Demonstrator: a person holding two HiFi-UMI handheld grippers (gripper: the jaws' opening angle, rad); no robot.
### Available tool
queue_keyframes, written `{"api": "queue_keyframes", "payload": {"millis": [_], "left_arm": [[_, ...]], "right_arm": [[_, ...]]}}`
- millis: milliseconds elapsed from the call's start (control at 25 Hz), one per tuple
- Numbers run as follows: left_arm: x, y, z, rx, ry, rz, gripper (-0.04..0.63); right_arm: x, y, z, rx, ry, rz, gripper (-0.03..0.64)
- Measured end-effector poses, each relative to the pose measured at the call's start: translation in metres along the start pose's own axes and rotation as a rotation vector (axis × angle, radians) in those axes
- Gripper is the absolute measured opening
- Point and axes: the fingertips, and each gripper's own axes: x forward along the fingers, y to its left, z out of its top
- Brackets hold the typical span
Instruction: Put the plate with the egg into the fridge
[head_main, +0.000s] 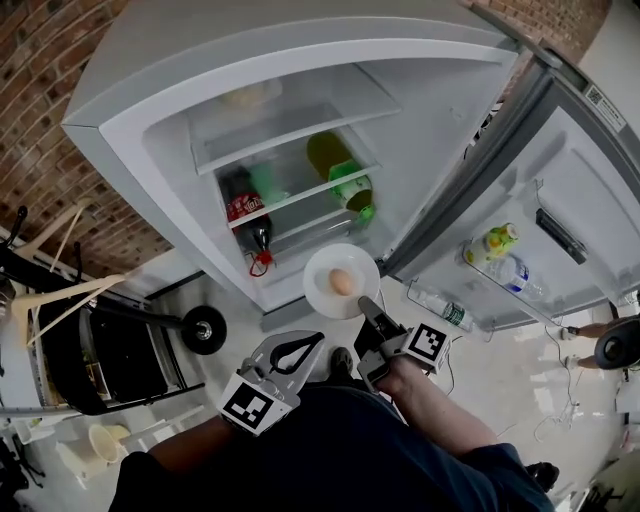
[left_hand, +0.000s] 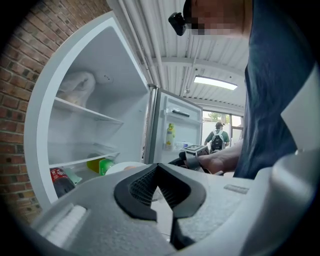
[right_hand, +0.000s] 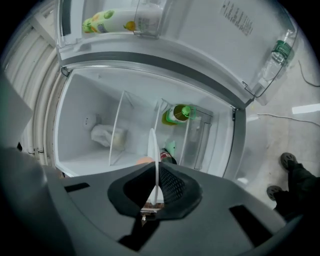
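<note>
The white plate (head_main: 322, 292) with a brown egg (head_main: 341, 281) on it hovers level in front of the open fridge (head_main: 150, 130), near its lower shelves. My right gripper (head_main: 366, 305) is shut on the plate's near rim. In the right gripper view the plate (right_hand: 153, 150) stands edge-on between the pads, with the egg (right_hand: 144, 160) just showing to its left. My left gripper (head_main: 315, 340) hangs lower left of the plate, shut and holding nothing. In the left gripper view its tips (left_hand: 158, 167) meet, and the plate (left_hand: 117, 167) peeks out behind them.
On the fridge shelves lie a cola bottle (head_main: 243, 210) and a green bottle (head_main: 340, 170). The open door (head_main: 560, 170) at the right carries bottles (head_main: 495, 240) in its racks. A black wheeled cart (head_main: 120, 340) stands at the left. A person (left_hand: 217, 140) stands far off.
</note>
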Motion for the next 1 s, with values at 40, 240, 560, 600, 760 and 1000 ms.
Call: {"api": "queue_keyframes", "payload": {"millis": [40, 240, 560, 600, 760, 1000], "left_arm": [[0.001, 0.003, 0.002, 0.0, -0.001, 0.017, 0.005], [0.013, 0.015, 0.009, 0.004, -0.004, 0.077, 0.005], [0.026, 0.029, 0.015, 0.006, -0.016, 0.154, 0.005], [0.027, 0.031, 0.016, 0.007, -0.017, 0.162, 0.005], [0.027, 0.039, 0.015, 0.008, -0.013, 0.193, 0.005], [0.025, 0.05, 0.015, -0.007, -0.003, 0.239, 0.005]], "right_arm": [[0.003, 0.0, 0.003, -0.003, 0.011, -0.002, 0.02], [0.022, 0.008, 0.019, -0.014, 0.048, 0.014, 0.02], [0.059, 0.021, 0.036, -0.023, 0.102, 0.04, 0.02], [0.064, 0.022, 0.038, -0.021, 0.107, 0.04, 0.02], [0.086, 0.026, 0.045, 0.007, 0.124, 0.061, 0.02], [0.116, 0.037, 0.06, 0.021, 0.128, 0.081, 0.02]]}}
